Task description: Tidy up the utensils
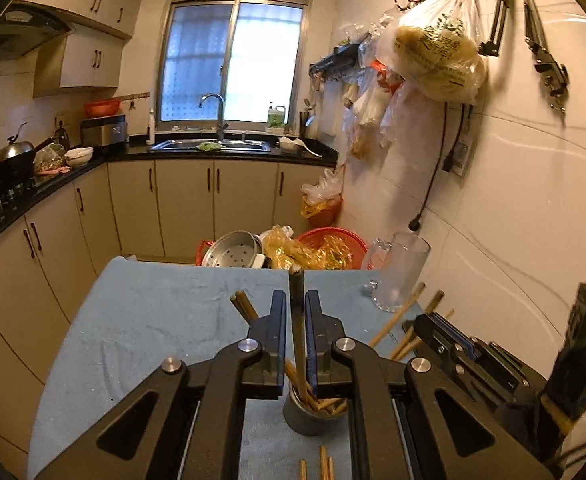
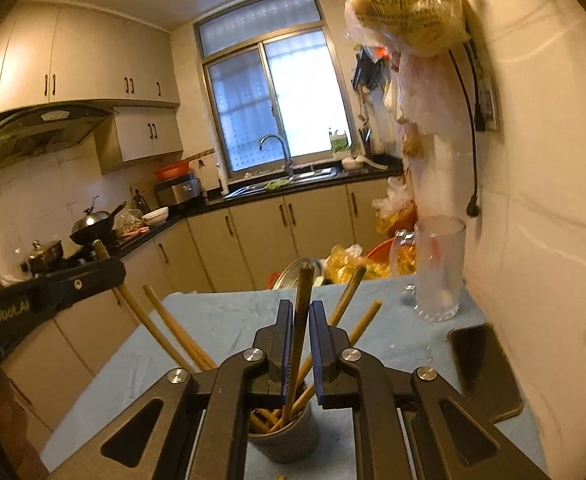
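A grey cup stands on the blue cloth and holds several wooden chopsticks. My left gripper is shut on a dark chopstick whose lower end is inside the cup. My right gripper is shut on another chopstick that also reaches down into the same cup. The right gripper shows at the right of the left wrist view. The left gripper's body shows at the left of the right wrist view. Loose chopsticks lie on the cloth by the cup.
A clear glass mug stands at the table's far right, also in the right wrist view. A dark phone lies by the right wall. Beyond the table's far edge are a steamer pot and a red basket.
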Tool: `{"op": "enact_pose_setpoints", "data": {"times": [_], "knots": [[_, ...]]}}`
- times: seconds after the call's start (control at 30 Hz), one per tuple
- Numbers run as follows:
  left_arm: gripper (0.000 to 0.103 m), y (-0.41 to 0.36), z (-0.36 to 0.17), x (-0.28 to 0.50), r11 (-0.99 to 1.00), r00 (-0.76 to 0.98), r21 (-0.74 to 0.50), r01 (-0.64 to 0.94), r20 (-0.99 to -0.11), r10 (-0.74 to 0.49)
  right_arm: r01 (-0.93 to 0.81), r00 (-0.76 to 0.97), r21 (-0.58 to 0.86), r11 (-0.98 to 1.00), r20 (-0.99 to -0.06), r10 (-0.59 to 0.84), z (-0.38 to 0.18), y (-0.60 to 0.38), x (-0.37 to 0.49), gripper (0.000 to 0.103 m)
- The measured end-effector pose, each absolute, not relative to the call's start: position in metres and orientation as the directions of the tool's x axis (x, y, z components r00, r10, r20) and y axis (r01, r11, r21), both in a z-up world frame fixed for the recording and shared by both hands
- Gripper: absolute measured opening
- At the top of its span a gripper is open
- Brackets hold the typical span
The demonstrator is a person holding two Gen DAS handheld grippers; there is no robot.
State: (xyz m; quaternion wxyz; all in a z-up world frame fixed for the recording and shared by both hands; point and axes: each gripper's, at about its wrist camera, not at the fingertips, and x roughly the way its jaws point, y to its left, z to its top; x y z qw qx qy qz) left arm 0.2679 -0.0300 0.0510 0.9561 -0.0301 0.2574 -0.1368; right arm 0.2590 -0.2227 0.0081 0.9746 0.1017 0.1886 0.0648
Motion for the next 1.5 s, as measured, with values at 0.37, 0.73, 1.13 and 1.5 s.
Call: {"op": "enact_pose_setpoints", "data": {"times": [0.37,0.73,1.13,1.5], "knots": [[0.061,0.006,0.057,0.185,0.978,0.871,-0.102,0.184,-0.444,-0.210,-0.056,0.906,0.397,0.916,-0.366,0.214,0.023,-0.250,0.189,0.050],[0.062,0.033,0.018,0.110,0.987,0.811,-0.109,0.116,-0.564,-0.158,-0.087,0.845,0.401,0.912,-0.455,0.280,0.006,-0.234,0.099,0.051],[0.062,0.022,0.013,0.072,0.982,0.792,-0.101,0.158,-0.581,-0.187,-0.086,0.827,0.392,0.916,-0.485,0.285,-0.006,-0.227,0.062,0.051],[0.062,0.021,0.010,0.074,0.982,0.786,-0.102,0.162,-0.589,-0.191,-0.082,0.820,0.371,0.925,-0.503,0.274,-0.008,-0.222,0.060,0.051]]}}
